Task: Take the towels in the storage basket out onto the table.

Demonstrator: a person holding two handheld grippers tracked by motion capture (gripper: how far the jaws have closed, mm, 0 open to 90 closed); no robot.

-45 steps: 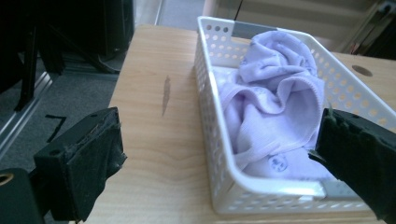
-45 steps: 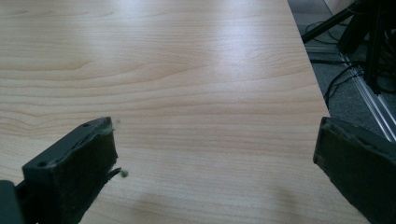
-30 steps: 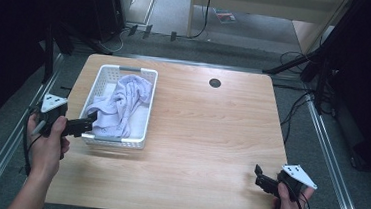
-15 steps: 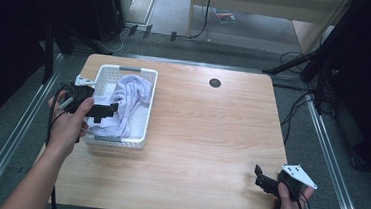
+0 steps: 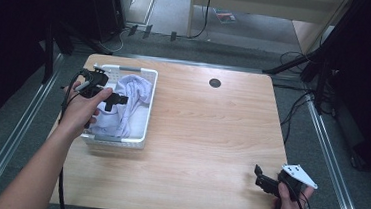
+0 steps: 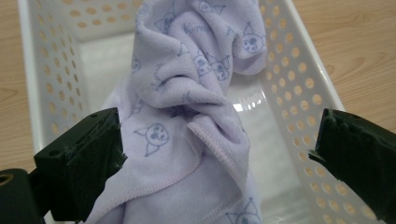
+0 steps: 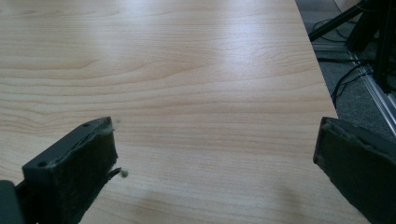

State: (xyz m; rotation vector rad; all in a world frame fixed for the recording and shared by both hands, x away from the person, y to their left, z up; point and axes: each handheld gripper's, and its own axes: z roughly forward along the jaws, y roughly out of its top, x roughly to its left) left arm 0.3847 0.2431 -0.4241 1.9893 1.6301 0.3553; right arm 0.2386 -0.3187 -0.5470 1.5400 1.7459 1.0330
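A white perforated basket (image 5: 145, 111) (image 6: 299, 79) stands at the table's left side. Inside it lies a crumpled pale lilac cloth (image 5: 129, 97) (image 6: 196, 116) printed with small cat faces. My left gripper (image 5: 116, 99) (image 6: 219, 154) hangs over the basket, open, with its jaws wide on either side of the cloth's folds. My right gripper (image 5: 262, 181) (image 7: 215, 163) rests low near the table's front right corner, open, with only bare wood between its jaws.
The wooden table (image 5: 211, 136) has a round dark cable hole (image 5: 215, 83) near its back edge. Metal rails (image 5: 330, 146) run along both sides on the grey floor, with cables and dark stands behind.
The left hand has carried its gripper from beside the basket's front left corner up and over the basket, above the cloth. The right gripper has stayed in place.
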